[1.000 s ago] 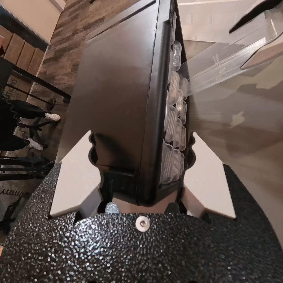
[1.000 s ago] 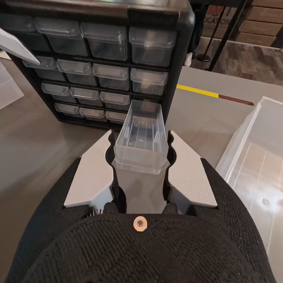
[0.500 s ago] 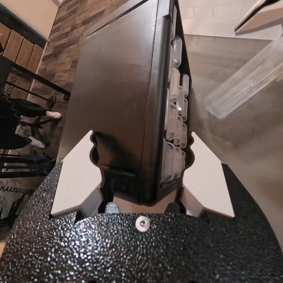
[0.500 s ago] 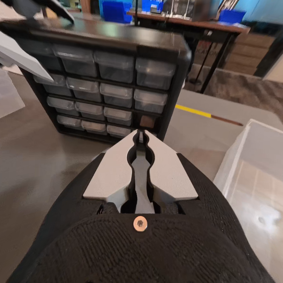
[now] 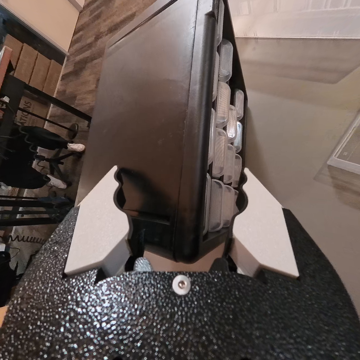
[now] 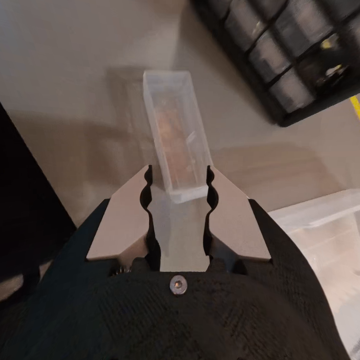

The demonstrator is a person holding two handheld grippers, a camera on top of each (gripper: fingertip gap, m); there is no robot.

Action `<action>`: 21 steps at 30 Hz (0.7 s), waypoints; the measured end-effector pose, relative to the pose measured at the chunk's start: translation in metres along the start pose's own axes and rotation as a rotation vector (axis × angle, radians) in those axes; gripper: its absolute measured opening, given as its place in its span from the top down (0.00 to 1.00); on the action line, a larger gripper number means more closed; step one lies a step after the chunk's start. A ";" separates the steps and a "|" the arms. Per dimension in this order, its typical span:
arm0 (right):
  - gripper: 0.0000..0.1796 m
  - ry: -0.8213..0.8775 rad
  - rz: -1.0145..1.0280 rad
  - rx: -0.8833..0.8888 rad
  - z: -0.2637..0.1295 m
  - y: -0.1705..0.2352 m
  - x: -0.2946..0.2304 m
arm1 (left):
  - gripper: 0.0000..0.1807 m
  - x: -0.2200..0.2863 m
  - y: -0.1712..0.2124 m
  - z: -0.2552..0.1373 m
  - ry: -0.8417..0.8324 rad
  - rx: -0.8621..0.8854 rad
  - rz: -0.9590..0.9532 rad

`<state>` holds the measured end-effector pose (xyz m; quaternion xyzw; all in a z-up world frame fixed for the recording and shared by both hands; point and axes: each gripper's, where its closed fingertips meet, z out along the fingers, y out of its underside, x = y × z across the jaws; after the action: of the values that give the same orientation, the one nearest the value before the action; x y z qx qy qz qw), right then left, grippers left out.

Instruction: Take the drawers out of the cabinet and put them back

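Drawer out on the table, cabinet clamped at its corner

The left gripper is closed on the near corner of the black plastic drawer cabinet, one pale finger against its smooth back panel and the other against the front, where ribbed clear drawer fronts sit in their rows. The right gripper has its jaws apart on either side of the front end of a clear, long, rectangular drawer; whether the wavy pads touch its walls cannot be told. This drawer is out of the cabinet, over the matte grey table, with bare tabletop between it and the cabinet's blurred front at upper right. A translucent storage bin lies just right of the gripper.
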<state>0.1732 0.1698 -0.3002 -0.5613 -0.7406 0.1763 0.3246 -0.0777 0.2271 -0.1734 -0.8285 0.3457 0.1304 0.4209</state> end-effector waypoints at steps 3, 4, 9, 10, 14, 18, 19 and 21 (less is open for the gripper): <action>0.67 -0.010 -0.015 -0.056 0.007 0.026 -0.012 | 0.36 0.000 0.000 0.000 -0.001 0.000 0.003; 0.66 -0.022 0.011 -0.064 0.010 0.030 -0.015 | 0.36 0.000 0.000 0.000 0.001 0.000 0.001; 0.63 -0.180 0.029 -0.036 0.023 0.011 -0.059 | 0.35 0.001 0.000 0.000 0.008 -0.002 -0.006; 0.63 -0.190 0.000 -0.027 0.021 0.006 -0.064 | 0.35 0.001 0.000 0.000 0.008 -0.003 -0.007; 0.63 -0.148 -0.076 0.012 0.001 0.001 -0.044 | 0.35 0.001 -0.001 0.000 0.012 -0.005 -0.012; 0.61 -0.141 -0.327 -0.102 -0.005 0.022 -0.041 | 0.35 0.001 -0.001 0.000 0.014 -0.004 -0.013; 0.61 -0.128 -0.385 -0.112 -0.003 0.022 -0.043 | 0.35 0.001 -0.001 0.000 0.016 -0.004 -0.014; 0.61 -0.080 -0.458 -0.123 0.000 0.015 -0.047 | 0.35 0.001 -0.001 -0.001 0.017 -0.003 -0.016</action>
<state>0.1911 0.1302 -0.3223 -0.3902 -0.8701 0.0747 0.2918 -0.0766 0.2266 -0.1729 -0.8329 0.3423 0.1207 0.4178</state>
